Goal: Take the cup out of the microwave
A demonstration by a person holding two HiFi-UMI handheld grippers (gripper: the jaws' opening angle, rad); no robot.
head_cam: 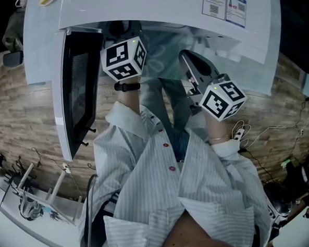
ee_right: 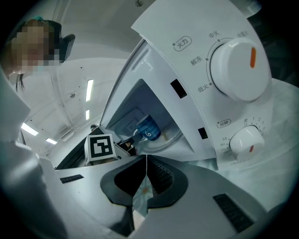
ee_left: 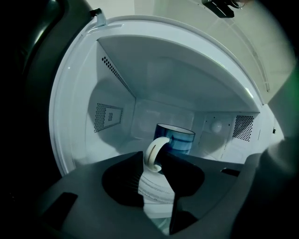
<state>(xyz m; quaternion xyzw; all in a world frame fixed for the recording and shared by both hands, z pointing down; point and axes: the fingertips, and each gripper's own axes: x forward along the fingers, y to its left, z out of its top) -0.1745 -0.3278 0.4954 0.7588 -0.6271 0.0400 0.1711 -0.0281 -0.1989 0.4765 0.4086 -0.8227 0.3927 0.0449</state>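
Note:
A blue cup [ee_left: 175, 138] with a white handle [ee_left: 155, 154] stands inside the open white microwave [head_cam: 153, 11], handle toward me. My left gripper [ee_left: 154, 164] reaches into the cavity and is open. The handle stands in the gap at its fingertips, and the pads do not visibly press on it. From the right gripper view the cup [ee_right: 148, 128] shows through the door opening, with the left gripper's marker cube [ee_right: 100, 147] just before it. My right gripper [ee_right: 146, 158] hangs outside in front of the control panel, shut with nothing in it.
The microwave door [head_cam: 79, 93] is swung open at the left. Two white knobs [ee_right: 238, 70] [ee_right: 245, 140] sit on the control panel at the right. Cables [head_cam: 270, 134] trail over the wooden floor, and a white rack [head_cam: 33, 195] stands at lower left.

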